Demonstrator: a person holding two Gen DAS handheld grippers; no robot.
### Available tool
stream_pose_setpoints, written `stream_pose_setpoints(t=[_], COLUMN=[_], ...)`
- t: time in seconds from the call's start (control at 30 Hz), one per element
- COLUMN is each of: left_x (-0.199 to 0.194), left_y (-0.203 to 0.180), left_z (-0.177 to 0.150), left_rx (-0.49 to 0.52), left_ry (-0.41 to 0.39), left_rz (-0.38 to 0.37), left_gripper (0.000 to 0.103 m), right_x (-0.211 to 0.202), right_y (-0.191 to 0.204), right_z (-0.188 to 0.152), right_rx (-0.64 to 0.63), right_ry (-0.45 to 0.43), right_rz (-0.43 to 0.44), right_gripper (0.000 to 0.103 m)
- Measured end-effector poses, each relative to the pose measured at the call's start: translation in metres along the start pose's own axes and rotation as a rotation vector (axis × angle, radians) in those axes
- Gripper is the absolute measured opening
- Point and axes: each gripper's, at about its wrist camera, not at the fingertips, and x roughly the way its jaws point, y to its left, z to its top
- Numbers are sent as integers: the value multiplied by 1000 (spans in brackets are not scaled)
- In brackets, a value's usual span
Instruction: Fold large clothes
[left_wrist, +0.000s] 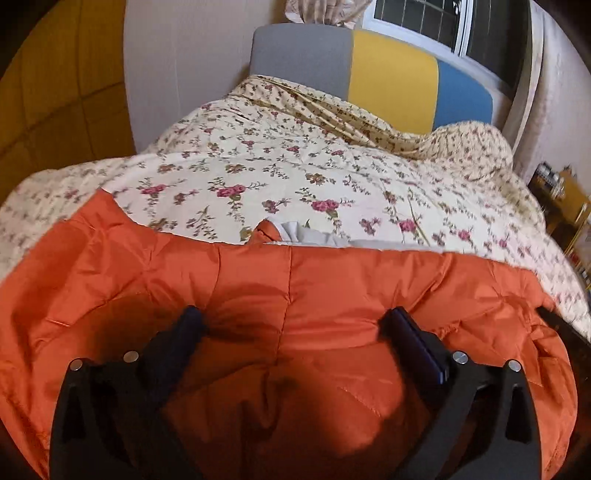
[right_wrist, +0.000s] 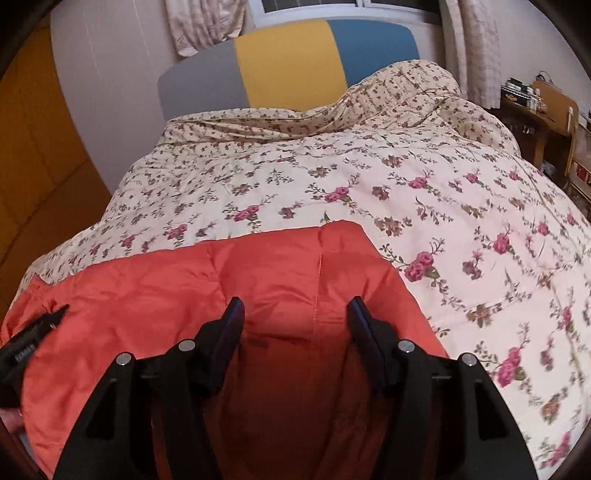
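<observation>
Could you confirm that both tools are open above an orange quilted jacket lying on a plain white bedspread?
Not quite: the bedspread is floral, cream with pink roses, not plain white, as both wrist views show. The rest holds: the left tool and right tool are open above the orange quilted jacket.

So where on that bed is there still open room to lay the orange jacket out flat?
The flowered quilt lies bare between the orange jacket and the bunched bedding by the headboard, and also to the jacket's right. The near edge is crowded: both the left tool and the right tool hover open over the jacket.
</observation>
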Motion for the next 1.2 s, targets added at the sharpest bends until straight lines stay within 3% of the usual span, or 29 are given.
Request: stream_pose_setpoints(t=[0.23,0.4,0.53,0.73,0.83,1.03,1.2], left_x=[5,-35,-79,-119,-134,-158,-164], left_y=[-1,11,43,106,123,142,160], left_z=[0,-10,-26,-54,-70,-98,-125], left_rx=[-7,-6,-76,-245,-261,-309,-451], left_ry=[1,6,-85,-150,-167,-172,-96], left_rz=[-17,-49,-39,17,46,75,-26], left_gripper=[100,100,100,100,100,100,100], right_x=[12,-2,-31,-75,-92,-119,-135], right_y=[3,9,16,37,48,63,72], right_z=[1,3,-3,-21,-31,-52,-72], right_rx=[-15,-37,-37,-74,-92,-71,-71], right_ry=[21,24,4,-25,-36,-45,-30], right_rz=[-26,-44,-21,35,61,125,158], right_gripper=[60,63,63,64,64,64,64])
